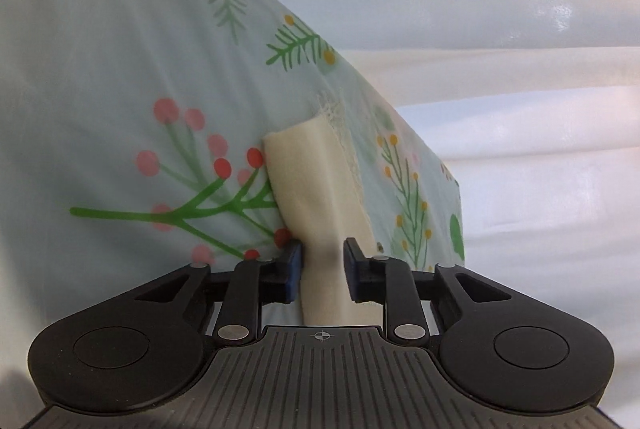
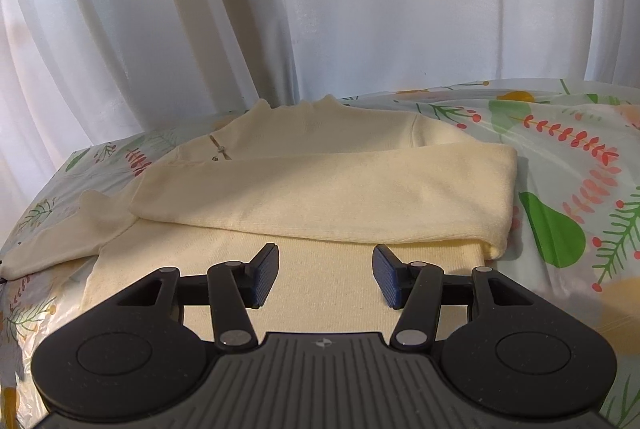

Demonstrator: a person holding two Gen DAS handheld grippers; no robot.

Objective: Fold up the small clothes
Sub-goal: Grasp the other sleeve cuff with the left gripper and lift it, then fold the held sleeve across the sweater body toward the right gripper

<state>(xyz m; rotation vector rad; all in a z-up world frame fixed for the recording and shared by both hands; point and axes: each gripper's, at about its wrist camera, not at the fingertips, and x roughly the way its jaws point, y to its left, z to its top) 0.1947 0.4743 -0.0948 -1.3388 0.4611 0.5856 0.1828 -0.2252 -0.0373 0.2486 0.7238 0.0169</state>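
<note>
Jaws: left gripper [image 1: 322, 271] pinching cream sweater [image 2: 320, 185] (right gripper [image 2: 325, 275] agape).

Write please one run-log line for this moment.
left claw: closed on cream sleeve | right claw: open, over cream sweater | one sleeve folded across | surface: floral cloth

no readable text, labels or numbers (either view)

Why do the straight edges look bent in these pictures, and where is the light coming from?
Both lenses are fisheye. In the right wrist view the curtain folds bow outward, backlit by daylight, and the cream sweater looks softly lit. In the left wrist view the floral tablecloth edge curves, and the cream sleeve blurs near the left gripper.
</note>
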